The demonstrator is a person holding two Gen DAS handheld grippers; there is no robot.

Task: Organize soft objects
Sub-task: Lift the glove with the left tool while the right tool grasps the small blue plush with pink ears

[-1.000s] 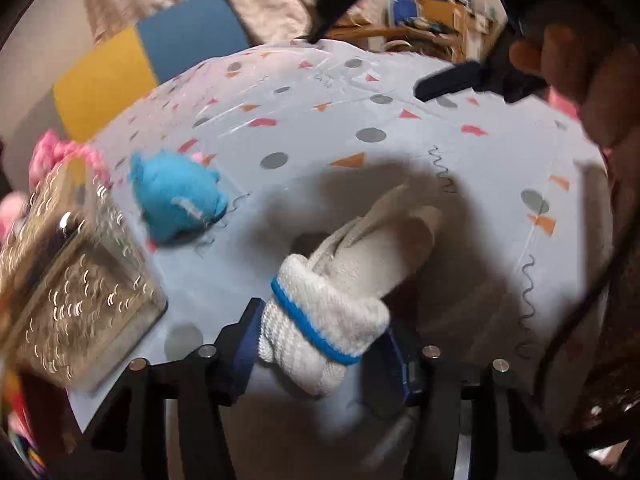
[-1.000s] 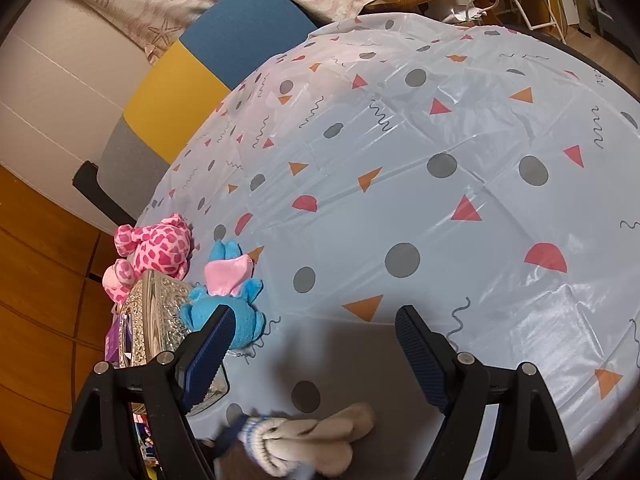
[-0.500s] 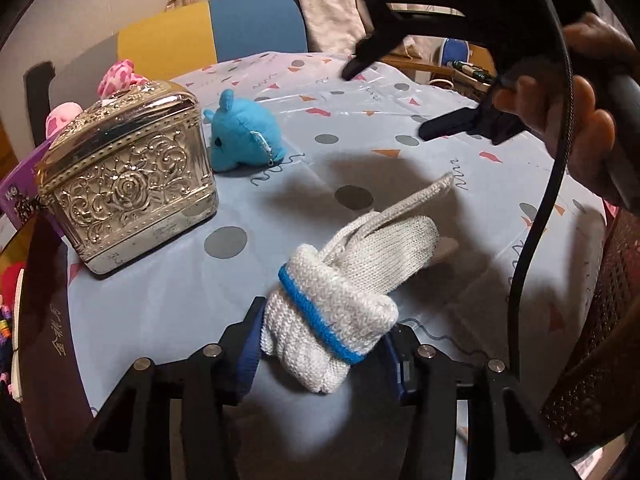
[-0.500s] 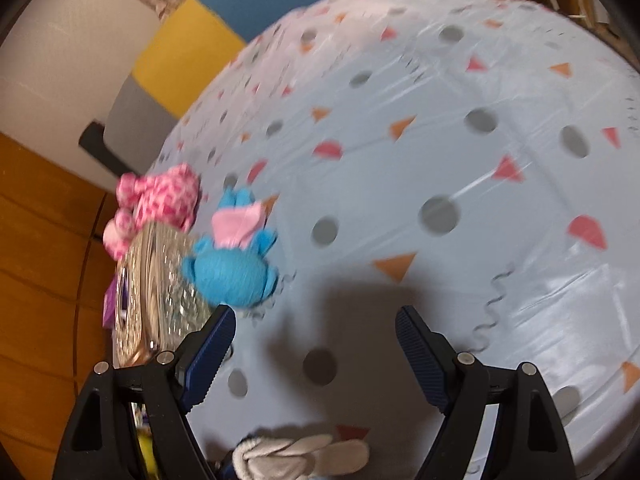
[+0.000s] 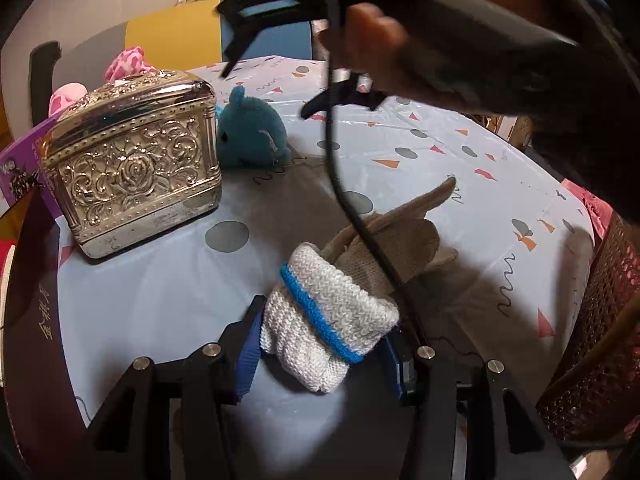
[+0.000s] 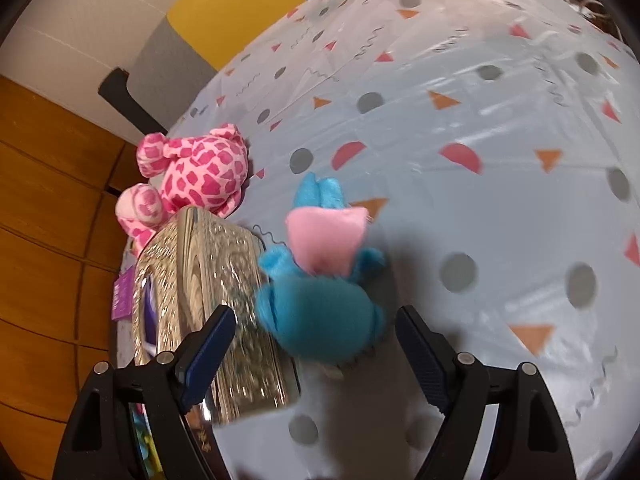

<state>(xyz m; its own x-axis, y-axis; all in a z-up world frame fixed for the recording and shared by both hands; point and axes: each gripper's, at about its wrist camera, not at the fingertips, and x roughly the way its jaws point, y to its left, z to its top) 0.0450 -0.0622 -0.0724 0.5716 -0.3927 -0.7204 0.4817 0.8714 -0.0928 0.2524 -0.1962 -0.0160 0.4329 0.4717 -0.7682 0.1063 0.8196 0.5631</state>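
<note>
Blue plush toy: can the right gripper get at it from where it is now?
Probably yes. The right gripper is open with the blue plush toy between its jaws; only the silver box crowds its left side.

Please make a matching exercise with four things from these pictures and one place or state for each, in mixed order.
1. knit glove
2. blue plush
3. pink spotted plush
4. right gripper

a. open, above the blue toy
b. behind the silver box
c. clamped in the left gripper
d. beside the silver box, on the tablecloth

Pairs: 1-c, 2-d, 3-b, 4-a
</note>
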